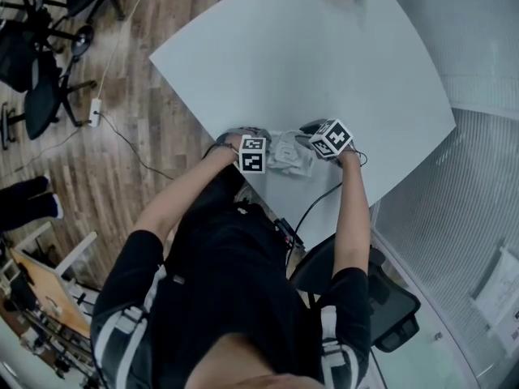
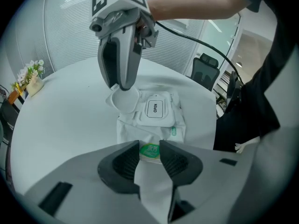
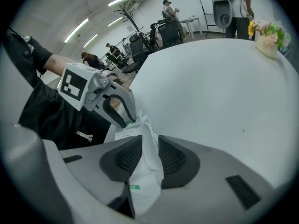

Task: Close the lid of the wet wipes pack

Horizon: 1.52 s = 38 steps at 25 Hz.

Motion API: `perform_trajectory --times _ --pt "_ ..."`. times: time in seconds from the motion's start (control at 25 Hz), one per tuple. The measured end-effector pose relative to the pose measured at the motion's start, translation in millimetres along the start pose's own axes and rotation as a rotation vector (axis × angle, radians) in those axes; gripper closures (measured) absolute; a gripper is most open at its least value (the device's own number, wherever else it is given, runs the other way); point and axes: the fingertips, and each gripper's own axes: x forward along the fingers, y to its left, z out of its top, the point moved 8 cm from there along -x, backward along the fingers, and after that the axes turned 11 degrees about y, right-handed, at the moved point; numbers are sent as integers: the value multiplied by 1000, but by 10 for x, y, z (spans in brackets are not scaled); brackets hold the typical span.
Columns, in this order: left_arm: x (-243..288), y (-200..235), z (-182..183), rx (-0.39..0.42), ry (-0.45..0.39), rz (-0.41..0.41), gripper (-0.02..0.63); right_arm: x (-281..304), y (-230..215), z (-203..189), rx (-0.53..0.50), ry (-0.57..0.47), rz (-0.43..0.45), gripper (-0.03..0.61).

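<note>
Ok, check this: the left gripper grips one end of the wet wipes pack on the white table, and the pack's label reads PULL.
Wrong on the label: it reads OPEN, as the left gripper view shows. The left gripper does grip one end of the wet wipes pack on the white table.

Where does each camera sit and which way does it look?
Left gripper view: rides on the left gripper, faces across the table along the wet wipes pack; shows the right gripper, an arm.
Right gripper view: rides on the right gripper, faces the opposite way along the pack; shows the left gripper, a sleeve.
Head view: on the person's head, facing steeply down; shows both arms, chest.
Shared: each gripper view shows the pack in its own jaws and the other gripper.
</note>
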Motion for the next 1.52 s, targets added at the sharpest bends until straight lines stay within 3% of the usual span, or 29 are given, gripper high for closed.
perform_trajectory --times 0.24,0.44,1.04,1.52 --pt "13 -105 28 -7 12 29 468 -110 586 -195 -91 -20 -10 459" --pt "11 -124 35 -15 13 52 469 105 885 -354 -88 -34 26 462" --pt "28 -131 88 -31 34 63 469 658 1063 -423 -72 100 -133 437" --pt "-9 -103 91 -32 36 58 469 653 1094 -373 -28 56 -209 463"
